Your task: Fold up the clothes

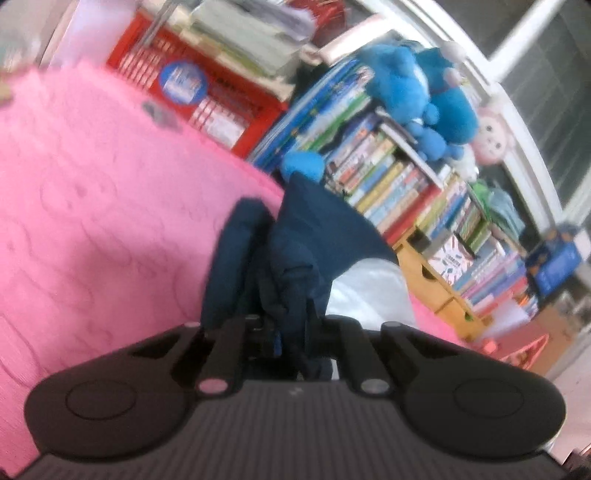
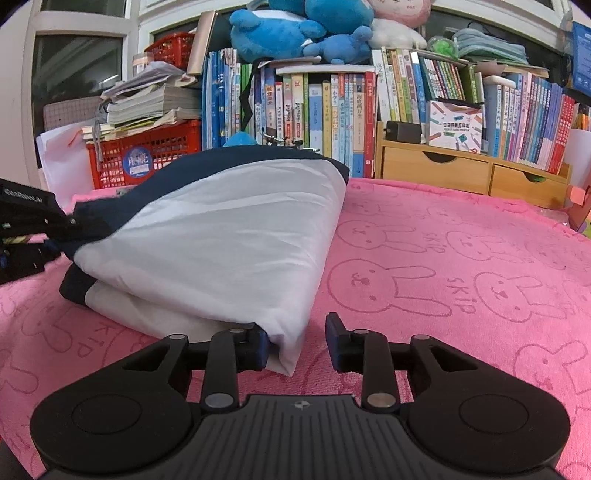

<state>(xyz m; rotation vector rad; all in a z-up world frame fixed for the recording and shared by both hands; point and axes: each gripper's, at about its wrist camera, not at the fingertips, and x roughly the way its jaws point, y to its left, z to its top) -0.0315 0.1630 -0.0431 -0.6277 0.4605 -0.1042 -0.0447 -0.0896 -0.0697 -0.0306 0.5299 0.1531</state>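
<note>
One folded white-and-navy garment (image 2: 229, 229) on one pink bunny-print towel (image 2: 461, 266). Two grippers: right (image 2: 297, 345), left (image 2: 48, 232). Two red crates (image 2: 147, 155). Two blue plush toys (image 2: 295, 29), one pink plush (image 2: 402, 11). One wooden drawer unit (image 2: 469, 171) with two drawers. Books too many to count.

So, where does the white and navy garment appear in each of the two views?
Left wrist view: the white and navy garment is at centre, its navy part bunched in the left gripper.
Right wrist view: it lies folded at centre-left, its white corner between the open jaws of the right gripper.
Shared landmark: the blue plush toy above the books.
</note>
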